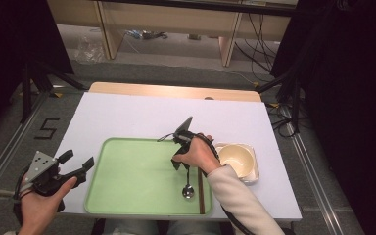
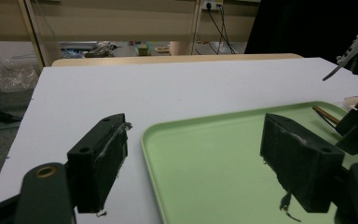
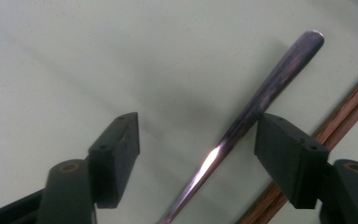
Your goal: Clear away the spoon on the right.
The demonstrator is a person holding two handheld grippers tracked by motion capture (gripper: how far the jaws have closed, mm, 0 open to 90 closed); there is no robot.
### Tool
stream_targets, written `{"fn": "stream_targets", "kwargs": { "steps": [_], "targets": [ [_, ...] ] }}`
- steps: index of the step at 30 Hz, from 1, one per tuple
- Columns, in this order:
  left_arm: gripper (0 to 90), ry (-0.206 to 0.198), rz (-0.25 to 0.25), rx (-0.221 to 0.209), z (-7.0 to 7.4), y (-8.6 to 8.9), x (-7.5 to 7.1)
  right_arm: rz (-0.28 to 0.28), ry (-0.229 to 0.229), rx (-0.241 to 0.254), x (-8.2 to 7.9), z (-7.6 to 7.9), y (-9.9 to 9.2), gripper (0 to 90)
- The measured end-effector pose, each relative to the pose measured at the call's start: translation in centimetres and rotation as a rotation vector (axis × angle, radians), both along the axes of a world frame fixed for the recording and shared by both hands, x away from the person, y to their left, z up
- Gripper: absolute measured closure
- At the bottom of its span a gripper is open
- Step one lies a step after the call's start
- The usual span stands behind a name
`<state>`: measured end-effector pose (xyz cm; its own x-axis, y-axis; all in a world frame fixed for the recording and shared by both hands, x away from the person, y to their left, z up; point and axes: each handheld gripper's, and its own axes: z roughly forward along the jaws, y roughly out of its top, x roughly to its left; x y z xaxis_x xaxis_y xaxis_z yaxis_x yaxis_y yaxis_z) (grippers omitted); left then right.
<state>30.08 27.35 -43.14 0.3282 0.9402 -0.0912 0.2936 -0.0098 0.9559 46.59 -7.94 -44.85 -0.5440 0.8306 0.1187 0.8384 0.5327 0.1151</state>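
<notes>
Starting at the left of the high view, the left gripper (image 1: pixel 78 164) is held low over the desk (image 1: pixel 142 117) just off the left rim of the green tray (image 1: pixel 127 171), its fingers (image 2: pixel 98 161) spread wide with nothing between them; in the left gripper view one finger sits over the white desk surface and the other over the tray, which suggests the gripper is parked there in readiness rather than at work. Further right, the tray lies near the front edge of the desk and carries a metal spoon (image 1: pixel 188 188) in its right part, bowl toward the person, with a pair of brown chopsticks (image 1: pixel 201 191) laid just beside it along the right rim. The right gripper (image 1: pixel 182 159) is pointed down over the spoon, and in the right gripper view its fingers (image 3: pixel 291 156) are seen well apart, the spoon's handle (image 3: pixel 261 98) lying flat on the tray between them, passing close by one finger and untouched by either pad. The spoon is judged to be released and resting on the tray, set parallel to the chopsticks as cutlery is laid. At the far right, a cream bowl (image 1: pixel 235 159) stands on a small square plate (image 1: pixel 254 171), off the tray and just beside the right sleeve.
</notes>
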Motion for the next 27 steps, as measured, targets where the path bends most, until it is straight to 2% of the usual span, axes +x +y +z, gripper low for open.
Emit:
{"fn": "stream_targets", "kwargs": {
  "steps": [1,3,5,7,8,10,11,12,13,14,16,17,18,19,20,23,25,27],
  "targets": [
    [22.4,-0.001,0.0,0.0,0.0,0.0,0.0,0.007,-0.002,-0.01,0.1,0.0,0.1,29.6],
    [22.4,0.0,-0.001,0.002,0.0,0.0,0.0,0.004,0.034,-0.041,0.1,0.1,0.4,28.7],
    [22.4,0.0,-0.001,0.001,0.0,0.0,0.0,0.023,0.042,-0.064,0.1,0.0,0.5,27.3],
    [22.4,-0.001,-0.001,0.0,0.0,0.0,0.0,-0.002,0.067,-0.079,0.2,-0.1,0.7,27.0],
    [22.4,-0.002,-0.001,-0.003,0.0,0.0,0.0,0.022,0.056,-0.08,0.4,-0.1,0.6,28.0],
    [22.4,-0.002,0.0,-0.001,0.0,0.0,0.0,-0.001,0.015,-0.033,0.6,0.4,0.6,30.8],
    [22.4,-0.001,0.0,0.0,0.0,0.0,0.0,0.004,-0.005,-0.019,0.7,0.6,0.6,33.9],
    [22.4,0.0,-0.002,0.003,0.0,0.0,0.0,0.017,-0.014,-0.014,0.8,0.6,0.5,41.4],
    [22.4,-0.001,-0.001,0.001,0.0,0.0,0.0,0.003,-0.017,0.0,0.8,0.8,0.7,46.7],
    [22.4,-0.002,0.0,0.001,0.0,0.0,0.0,-0.003,-0.041,0.016,0.9,0.7,0.7,48.9],
    [22.4,-0.001,-0.001,-0.005,0.0,0.0,0.0,0.0,-0.04,0.03,1.0,0.6,0.8,54.6],
    [22.4,-0.002,-0.001,-0.003,0.0,0.0,0.0,0.004,-0.053,0.029,1.1,0.4,0.7,60.7],
    [22.4,0.0,-0.001,-0.003,0.0,0.0,0.0,-0.003,-0.044,0.037,1.1,0.3,0.7,66.2],
    [22.4,-0.001,-0.002,-0.003,0.0,0.0,0.0,0.026,-0.066,0.041,1.4,0.1,0.5,70.2],
    [22.4,-0.002,-0.002,-0.003,0.0,0.0,0.0,0.001,-0.05,0.038,1.3,0.2,0.5,74.0],
    [22.5,-0.001,-0.003,-0.003,0.0,0.0,0.0,-0.009,-0.089,0.039,1.4,0.0,0.2,85.9],
    [22.6,0.0,-0.002,-0.002,0.0,0.0,0.0,-0.002,-0.084,0.032,1.5,0.0,0.0,90.0],
    [22.6,0.0,-0.003,-0.002,0.0,0.0,0.0,0.001,-0.082,0.022,1.5,0.0,-0.1,90.0]
  ]
}}
